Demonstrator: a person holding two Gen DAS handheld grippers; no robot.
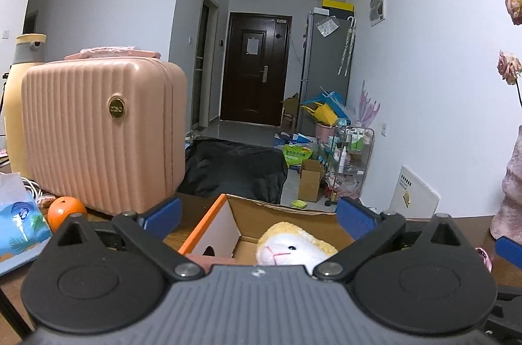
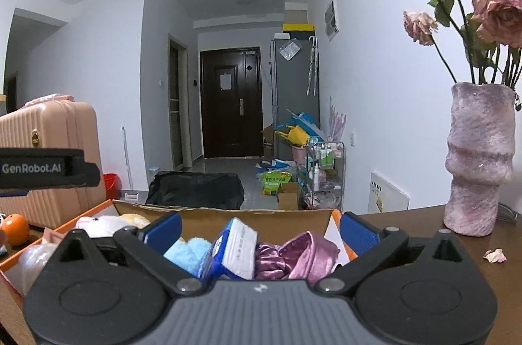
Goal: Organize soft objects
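An open cardboard box with orange edges stands on the brown table. In the left wrist view a white and yellow plush toy lies inside it, below my left gripper, which is open and holds nothing. In the right wrist view the same box holds a blue fluffy item, a blue and white tissue pack, pink satin cloth and the plush toy. My right gripper hangs open just over these, its pads touching none. The left gripper's black body shows at the left.
A pink ribbed suitcase stands on the table left of the box, with an orange and a blue tissue pack before it. A pink vase with dried roses is at the right, a fallen petal near it.
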